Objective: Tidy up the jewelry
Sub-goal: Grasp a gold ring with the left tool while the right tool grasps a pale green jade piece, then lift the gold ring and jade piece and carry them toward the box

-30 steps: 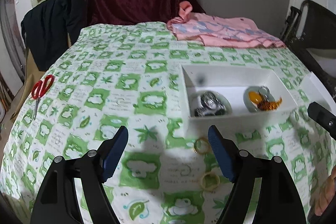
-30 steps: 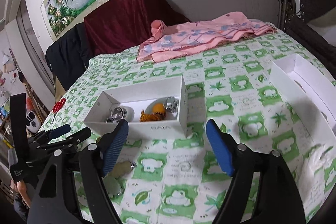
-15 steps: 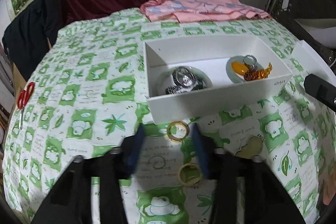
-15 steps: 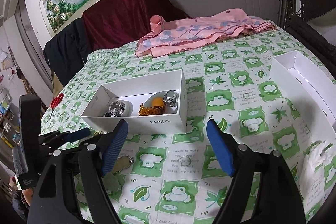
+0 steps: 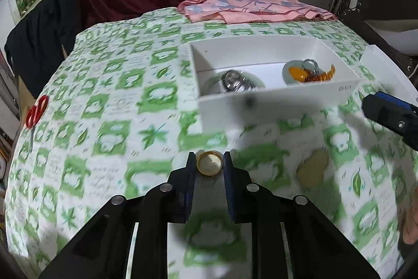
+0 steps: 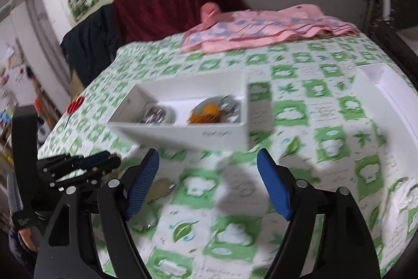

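Scissors point(image 5: 36, 110) far aside; left gripper point(image 5: 209, 164) just clamped gold ring point(image 5: 209, 163) before white box point(image 5: 274, 101).

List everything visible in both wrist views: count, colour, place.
Gold ring: 1, gold, clamped between the left gripper's pads, in front of the box.
Open white cardboard box: 1, white, mid-table.
Silver wristwatch: 1, silver, box's left part.
Amber bead piece: 1, orange-amber, box's right part, on a pale disc.
Beige gourd-shaped pendant: 1, beige, on the cloth right of the ring.
White box lid: 1, white, table's right edge.
Red-handled scissors: 1, red, table's left edge.
Pink folded cloth: 1, pink, far edge.
Green-white patterned tablecloth: 1, covers the table.
Left gripper: black, blue pads, shut on the ring.
Right gripper: black, blue pads, open, nothing between.
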Tool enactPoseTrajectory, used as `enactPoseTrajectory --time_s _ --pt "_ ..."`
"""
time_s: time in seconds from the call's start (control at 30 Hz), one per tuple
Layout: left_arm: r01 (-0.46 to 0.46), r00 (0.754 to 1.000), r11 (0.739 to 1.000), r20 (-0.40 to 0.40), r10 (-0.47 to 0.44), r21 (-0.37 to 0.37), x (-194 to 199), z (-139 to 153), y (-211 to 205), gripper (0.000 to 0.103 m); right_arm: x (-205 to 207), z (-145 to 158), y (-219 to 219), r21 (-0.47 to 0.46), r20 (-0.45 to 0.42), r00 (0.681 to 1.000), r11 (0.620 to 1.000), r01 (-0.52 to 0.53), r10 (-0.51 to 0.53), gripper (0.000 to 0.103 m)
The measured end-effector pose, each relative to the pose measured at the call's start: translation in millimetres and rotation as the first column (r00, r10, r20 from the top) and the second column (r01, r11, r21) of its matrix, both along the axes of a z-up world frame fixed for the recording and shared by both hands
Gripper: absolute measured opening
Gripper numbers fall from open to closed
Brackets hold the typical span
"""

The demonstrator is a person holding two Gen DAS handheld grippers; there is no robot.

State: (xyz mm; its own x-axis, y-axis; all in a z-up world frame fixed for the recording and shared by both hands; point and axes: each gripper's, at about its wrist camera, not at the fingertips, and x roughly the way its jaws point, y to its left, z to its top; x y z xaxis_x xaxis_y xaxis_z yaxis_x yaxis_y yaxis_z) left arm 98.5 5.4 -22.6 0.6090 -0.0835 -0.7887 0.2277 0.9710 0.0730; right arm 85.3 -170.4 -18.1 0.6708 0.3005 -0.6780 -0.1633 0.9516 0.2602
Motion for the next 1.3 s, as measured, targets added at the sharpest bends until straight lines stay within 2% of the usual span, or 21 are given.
enactPoseTrajectory --time_s 0.13,0.37,0.4,0.6,0.63,0.67,0.7,0.8,0.87,0.97,1.03,1.13,1.23,1.3 --pt "-0.012 1.000 1.000 -0.004 0.012 -0.017 -13 1 14 0.021 -12 -5 23 -0.068 -0.011 0.996 0.994 -0.087 0.087 0.072" --pt "-0.012 1.000 0.999 -0.006 0.012 -0.041 -33 1 26 0.021 -34 -19 55 -0.158 -0.051 0.976 0.963 -0.219 0.213 0.056" --pt "-0.011 1.000 0.999 -0.008 0.011 -0.046 -34 1 27 0.021 -35 -21 58 -0.165 -0.058 0.972 0.958 -0.236 0.229 0.053" --pt "-0.006 1.000 0.999 -0.003 0.006 -0.037 -34 1 26 0.021 -37 -25 73 -0.190 -0.087 0.951 0.932 -0.309 0.298 0.051" --pt "-0.005 1.000 0.999 -0.002 0.005 -0.033 -35 1 25 0.021 -39 -25 76 -0.200 -0.085 0.947 0.926 -0.321 0.310 0.047" --pt "-0.003 1.000 1.000 -0.001 0.003 -0.031 -35 1 25 0.021 -40 -25 77 -0.208 -0.082 0.946 0.923 -0.324 0.314 0.032" --pt "-0.001 1.000 1.000 -0.001 0.001 -0.030 -35 1 24 0.021 -41 -25 78 -0.212 -0.079 0.946 0.922 -0.325 0.315 0.029" --pt "0.011 1.000 0.999 0.001 -0.011 -0.032 -36 1 22 0.021 -42 -23 74 -0.221 -0.066 0.953 0.927 -0.303 0.296 0.028" --pt "0.035 0.999 0.999 -0.001 -0.035 -0.038 -38 1 18 0.021 -40 -20 65 -0.264 -0.046 0.969 0.933 -0.245 0.241 0.026" --pt "0.067 0.998 0.997 0.005 -0.067 -0.022 -42 1 11 0.021 -30 -25 44 -0.239 -0.084 0.982 0.953 -0.187 0.172 0.027" --pt "0.079 0.997 0.997 0.008 -0.079 -0.009 -44 0 7 0.021 -29 -26 40 -0.227 -0.085 0.983 0.957 -0.181 0.166 0.026" --pt "0.076 0.997 0.997 0.001 -0.076 -0.026 -43 0 9 0.021 -30 -26 45 -0.261 -0.079 0.983 0.948 -0.182 0.167 0.027" --pt "0.070 0.998 0.997 0.001 -0.070 -0.025 -43 1 10 0.024 -29 -26 45 -0.252 -0.081 0.983 0.951 -0.181 0.166 0.027" --pt "0.061 0.998 0.998 0.005 -0.061 -0.014 -43 0 10 0.033 -29 -26 47 -0.259 -0.080 0.983 0.949 -0.181 0.165 0.027"
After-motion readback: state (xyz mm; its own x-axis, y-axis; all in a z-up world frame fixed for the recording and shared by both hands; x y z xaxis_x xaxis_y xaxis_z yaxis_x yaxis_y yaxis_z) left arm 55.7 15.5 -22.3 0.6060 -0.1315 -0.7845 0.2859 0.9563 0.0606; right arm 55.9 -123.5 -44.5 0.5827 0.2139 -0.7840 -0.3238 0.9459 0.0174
